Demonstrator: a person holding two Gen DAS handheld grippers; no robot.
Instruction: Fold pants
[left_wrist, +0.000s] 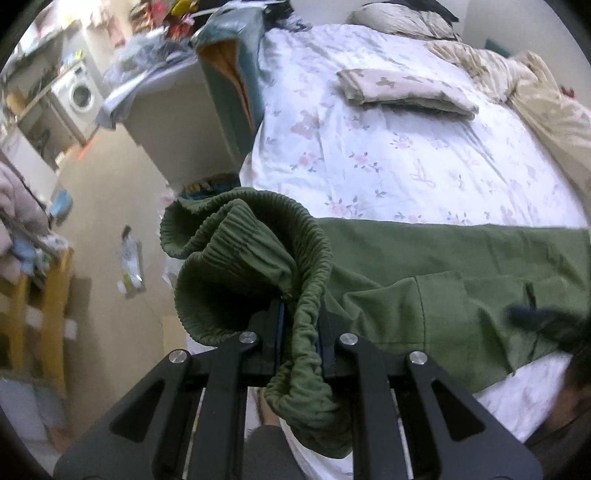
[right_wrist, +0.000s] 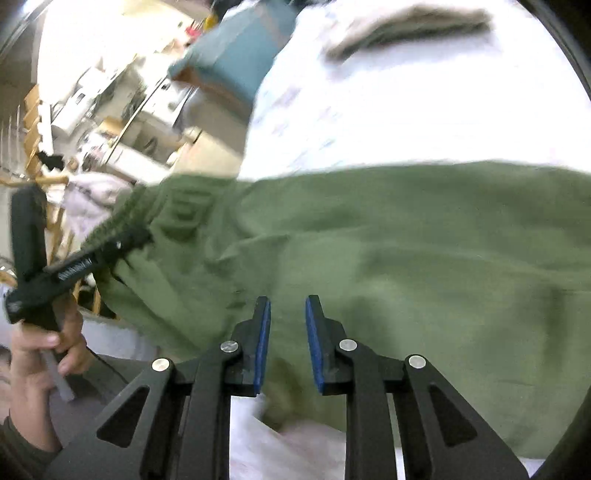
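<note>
1. We work at a bed (left_wrist: 424, 162) covered by a white sheet with a pink floral print, in a cluttered room with a beige floor.
2. Nearest in the left wrist view, our left gripper (left_wrist: 301, 332) has its jaws closed tight on the gathered elastic waistband (left_wrist: 314, 280) of the green pants (left_wrist: 461, 266); the ribbed band bunches up above and spills down below the fingers.
3. In the right wrist view, our right gripper (right_wrist: 288, 343) hovers over the pants (right_wrist: 388, 258) with its blue-padded jaws parted and no cloth between them; whether the tips touch the fabric we cannot tell, as the picture is blurred.
4. To the left of that view, our left hand (right_wrist: 40, 354) grips the handle of the left gripper (right_wrist: 125, 240), which bites the waistband edge.
5. The pants lie across the near edge of the bed, waistband at the left corner, legs running off to the right, with a pocket seam (left_wrist: 423, 306) showing.
6. Farther up the sheet rests a folded beige cloth (left_wrist: 402, 90).
7. Beyond it, crumpled cream bedding (left_wrist: 524, 85) is heaped at the right.
8. Beside the bed on the left stands a box-like cabinet (left_wrist: 177, 122) with clothes piled on top, and far off a washing machine (left_wrist: 79, 94).
</note>
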